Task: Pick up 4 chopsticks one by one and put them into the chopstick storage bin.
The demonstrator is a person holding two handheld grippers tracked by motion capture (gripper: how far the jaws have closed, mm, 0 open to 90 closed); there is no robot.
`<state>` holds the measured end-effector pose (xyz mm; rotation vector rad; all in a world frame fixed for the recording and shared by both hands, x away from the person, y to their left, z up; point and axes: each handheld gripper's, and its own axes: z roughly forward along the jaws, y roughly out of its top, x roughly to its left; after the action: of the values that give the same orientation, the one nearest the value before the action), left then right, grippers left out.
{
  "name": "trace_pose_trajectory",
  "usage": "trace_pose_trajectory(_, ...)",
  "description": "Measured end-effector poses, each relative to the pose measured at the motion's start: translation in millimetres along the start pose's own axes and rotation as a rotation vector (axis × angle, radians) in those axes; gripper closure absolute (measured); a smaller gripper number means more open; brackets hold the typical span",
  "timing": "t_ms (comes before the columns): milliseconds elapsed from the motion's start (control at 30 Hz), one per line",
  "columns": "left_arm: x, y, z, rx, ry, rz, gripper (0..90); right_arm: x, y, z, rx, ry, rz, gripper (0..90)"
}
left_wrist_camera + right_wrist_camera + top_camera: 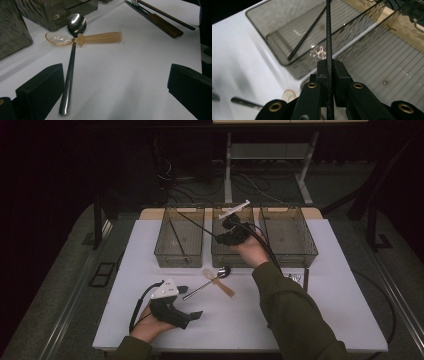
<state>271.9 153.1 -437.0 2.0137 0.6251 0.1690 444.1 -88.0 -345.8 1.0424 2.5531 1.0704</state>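
Right gripper view: left bin (274, 50) holds one black chopstick (305, 35)

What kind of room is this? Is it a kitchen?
Probably not a kitchen: more likely a lab or recording room. A white table holds three clear bins and cutlery like a spoon, with cables on the dark floor behind.

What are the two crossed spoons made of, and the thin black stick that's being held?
The long spoon looks like polished metal: its bowl mirrors the light. The short spoon seems to be plastic: peach-coloured, its bowl see-through, its handle frosted. The stick, pinched in the right gripper, is matte black with fine ridges; plastic or lacquered wood, I can't tell which.
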Motion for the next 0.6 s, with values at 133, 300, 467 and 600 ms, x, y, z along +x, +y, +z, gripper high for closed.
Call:
trace_pose_trajectory(133, -0.2, -0.1, 0.0, -0.004, -0.004, -0.001, 0.2, 0.5, 10.9, 10.6, 0.011, -0.012, 0.008, 84.1)
trace_pose_trajectory(300, -0.6, -0.2, 0.0, -0.014, -0.01, -0.012, 0.2, 1.4, 23.9, 23.6, 0.022, -0.029, 0.015, 84.1)
trace_pose_trajectory(467, -0.6, 0.1, -0.1, -0.016, -0.014, -0.009, 0.2, 5.8, 37.0, 37.6, 0.049, -0.048, 0.011, 84.1)
trace_pose_trajectory(600, -0.2, 0.2, -0.8, -0.016, -0.016, -0.013, 0.2, 8.0, 45.1, 49.1, 0.071, -0.063, 0.023, 83.8)
